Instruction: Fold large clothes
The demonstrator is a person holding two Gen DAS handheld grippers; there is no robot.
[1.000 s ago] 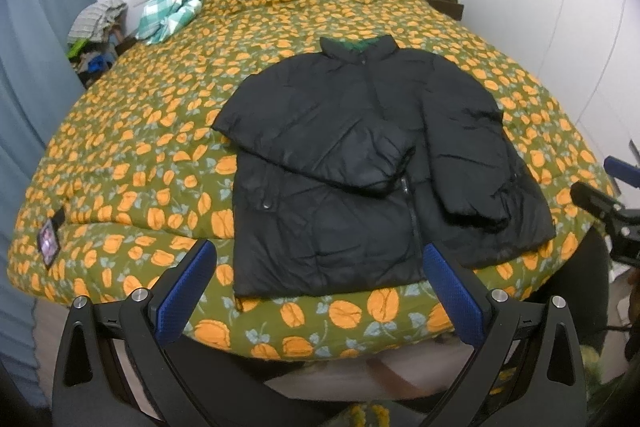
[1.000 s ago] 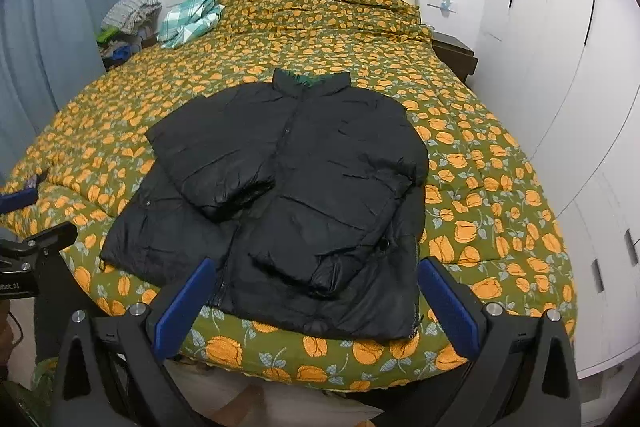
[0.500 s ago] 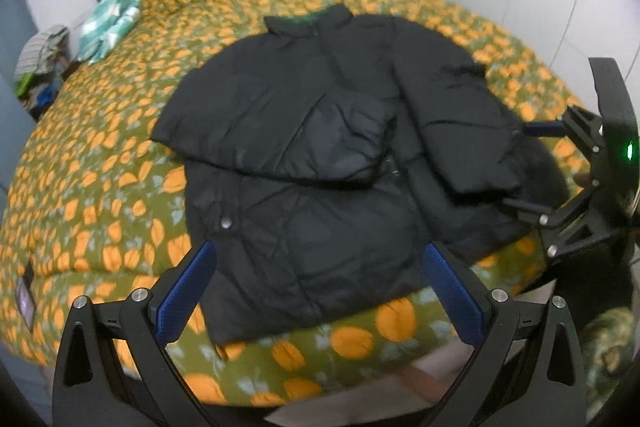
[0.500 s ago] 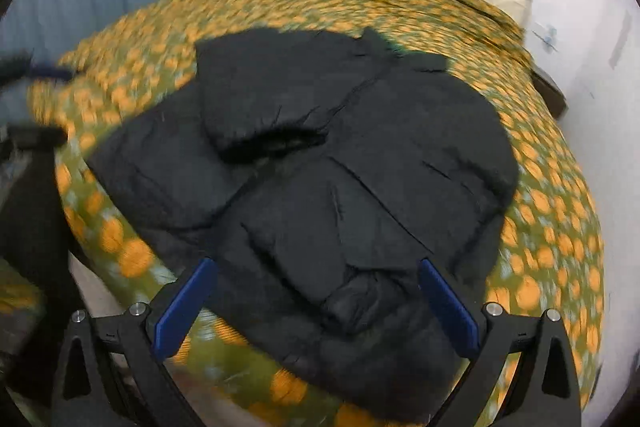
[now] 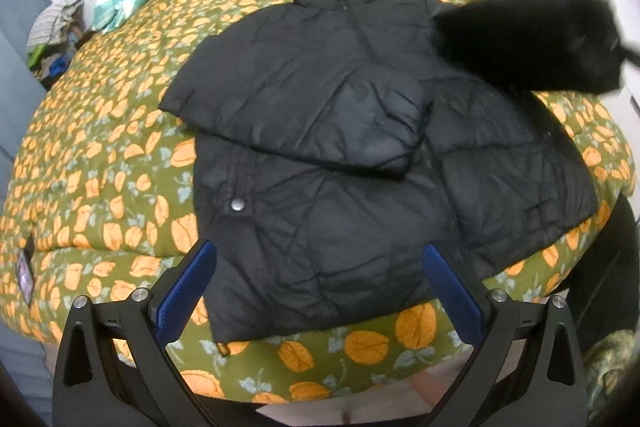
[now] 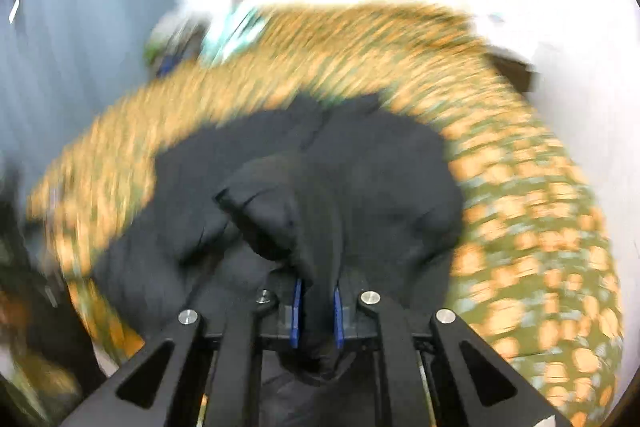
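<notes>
My right gripper [image 6: 316, 311] has just closed its jaws on a bunched fold of the black puffer jacket [image 5: 360, 155], which lies front-up near the foot edge of the bed on the orange-flowered green duvet [image 5: 100, 147]; its collar points toward the headboard and one sleeve is folded across its chest. The right-wrist picture is badly smeared, so I judge the pinched part to be the other sleeve, seen in the left view as a dark raised blur. My left gripper [image 5: 316, 291] hovers over the jacket's hem, jaws wide and holding nothing.
</notes>
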